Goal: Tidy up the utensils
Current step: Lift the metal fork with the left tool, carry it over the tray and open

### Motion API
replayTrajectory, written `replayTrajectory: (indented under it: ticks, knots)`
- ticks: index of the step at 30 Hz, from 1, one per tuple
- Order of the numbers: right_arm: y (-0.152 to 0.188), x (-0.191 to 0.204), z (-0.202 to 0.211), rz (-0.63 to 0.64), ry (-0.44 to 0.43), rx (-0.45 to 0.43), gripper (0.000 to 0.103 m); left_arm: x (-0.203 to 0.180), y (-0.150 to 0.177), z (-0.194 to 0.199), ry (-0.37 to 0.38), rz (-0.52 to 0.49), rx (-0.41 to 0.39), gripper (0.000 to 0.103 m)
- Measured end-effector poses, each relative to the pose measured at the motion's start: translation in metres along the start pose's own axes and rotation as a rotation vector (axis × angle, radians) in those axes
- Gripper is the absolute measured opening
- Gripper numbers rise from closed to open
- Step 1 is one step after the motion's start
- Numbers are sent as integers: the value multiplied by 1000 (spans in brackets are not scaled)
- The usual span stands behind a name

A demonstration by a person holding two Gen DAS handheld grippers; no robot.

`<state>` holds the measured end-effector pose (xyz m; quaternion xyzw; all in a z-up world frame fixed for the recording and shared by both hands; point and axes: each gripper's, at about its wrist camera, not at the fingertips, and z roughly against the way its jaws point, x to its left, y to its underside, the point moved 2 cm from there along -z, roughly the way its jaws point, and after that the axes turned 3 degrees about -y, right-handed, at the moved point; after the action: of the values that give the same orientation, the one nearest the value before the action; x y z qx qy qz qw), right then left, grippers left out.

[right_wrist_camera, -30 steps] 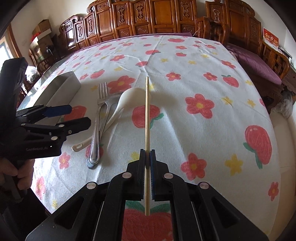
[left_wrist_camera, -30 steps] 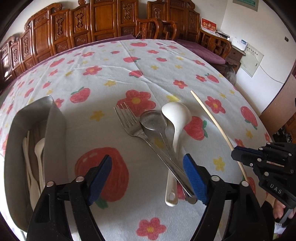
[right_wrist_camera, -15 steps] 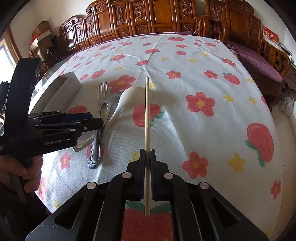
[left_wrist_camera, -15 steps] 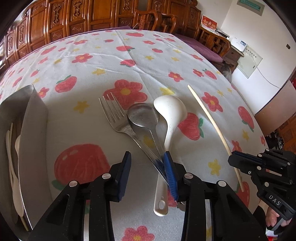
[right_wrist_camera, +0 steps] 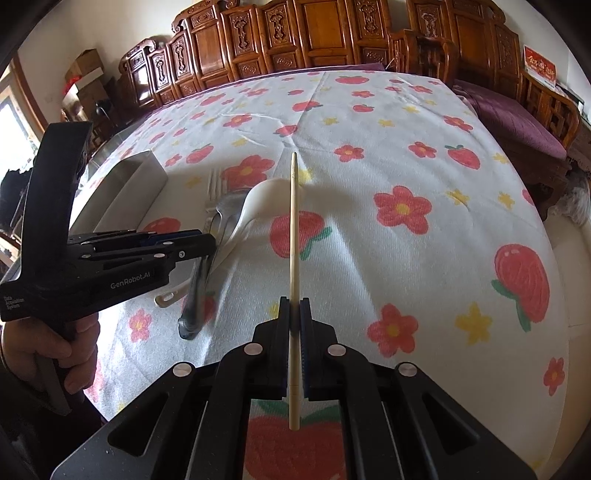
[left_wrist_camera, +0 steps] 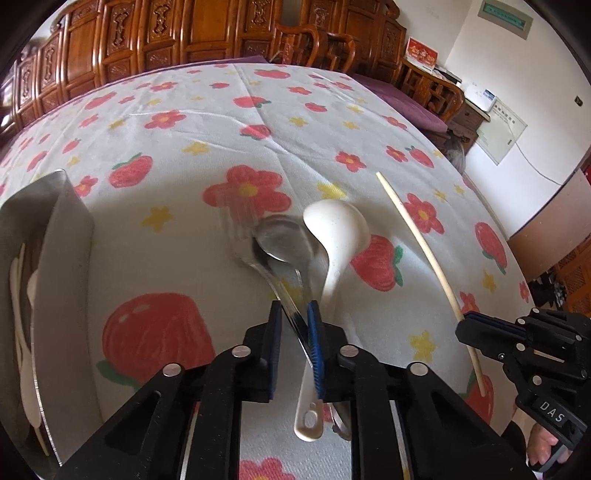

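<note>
On the flowered cloth lie a fork [left_wrist_camera: 236, 229], a metal spoon [left_wrist_camera: 284, 240] and a white ladle spoon [left_wrist_camera: 336, 229], their handles bunched together. My left gripper [left_wrist_camera: 293, 310] is closing, and its blue pads pinch the fork's handle, which slants between them; the fork looks blurred. The right wrist view shows that left gripper [right_wrist_camera: 208, 243] over the same handles. My right gripper [right_wrist_camera: 294, 306] is shut on a pale chopstick [right_wrist_camera: 293, 229], which points away above the cloth. The chopstick [left_wrist_camera: 417, 240] and the right gripper [left_wrist_camera: 461, 325] also show at the right of the left wrist view.
A metal tray [left_wrist_camera: 62, 258] holding white utensils [left_wrist_camera: 22, 295] stands at the left; its outer wall [right_wrist_camera: 125, 188] is also seen from the right wrist. Carved wooden chairs [right_wrist_camera: 325, 33] ring the far side. The table's edge [left_wrist_camera: 517, 258] curves off on the right.
The left jaws went from wide open to nearly shut around the fork's handle, and the gripper came down closer to the cloth. The right gripper and its chopstick held still.
</note>
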<state>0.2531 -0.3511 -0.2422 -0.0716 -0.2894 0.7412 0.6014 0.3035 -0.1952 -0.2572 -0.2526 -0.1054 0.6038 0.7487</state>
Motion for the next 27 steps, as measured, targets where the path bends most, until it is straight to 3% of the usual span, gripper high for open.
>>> replayTrajectory:
  ticks: [4, 13, 27]
  knots:
    - [-1, 2, 4, 4, 4, -6, 6, 6, -2, 7, 4, 20, -1, 2]
    - [-2, 12, 6, 36, 10, -9, 6, 18, 2, 28, -34, 9, -34, 2]
    - [-6, 41, 19, 111, -1, -36, 6, 35, 1, 96, -90, -16, -145, 2]
